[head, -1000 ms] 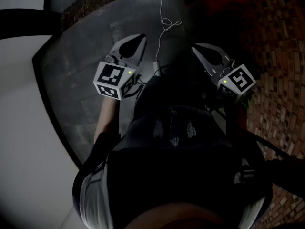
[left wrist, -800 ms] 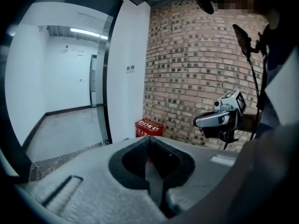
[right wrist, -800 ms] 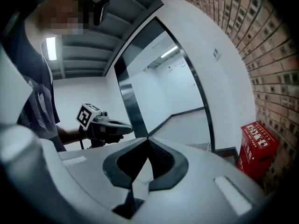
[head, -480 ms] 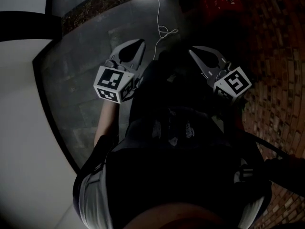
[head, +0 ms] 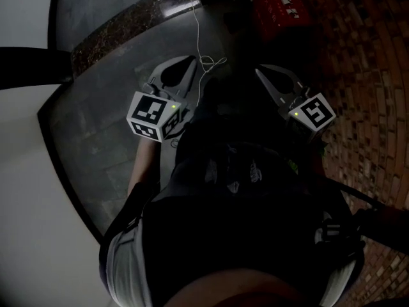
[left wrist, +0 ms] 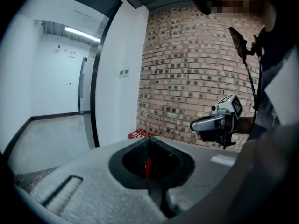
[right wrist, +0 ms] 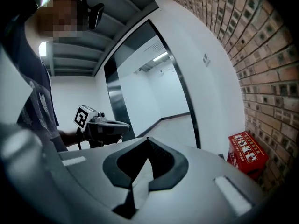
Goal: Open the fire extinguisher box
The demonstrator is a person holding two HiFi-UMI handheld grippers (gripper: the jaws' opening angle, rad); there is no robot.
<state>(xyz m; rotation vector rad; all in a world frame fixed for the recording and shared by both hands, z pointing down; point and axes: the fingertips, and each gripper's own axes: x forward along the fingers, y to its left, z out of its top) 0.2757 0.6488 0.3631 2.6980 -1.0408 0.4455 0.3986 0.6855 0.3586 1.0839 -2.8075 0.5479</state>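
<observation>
Both grippers are held side by side in front of the person, tips pointing forward. On the left gripper (head: pixel 190 60) the jaws are pressed together with nothing between them. The right gripper (right wrist: pixel 147 139) likewise has its tips meeting, and it holds nothing. The red fire extinguisher box (head: pixel 278 7) stands on the floor well ahead of both grippers, beyond the right gripper's tips and slightly to their right, against the brick wall (head: pixel 374 75) that runs along that gripper's right. Neither gripper touches it. A thin white cable (head: pixel 199 43) lies on the dark floor (head: pixel 108 107) just past the left gripper's tips.
</observation>
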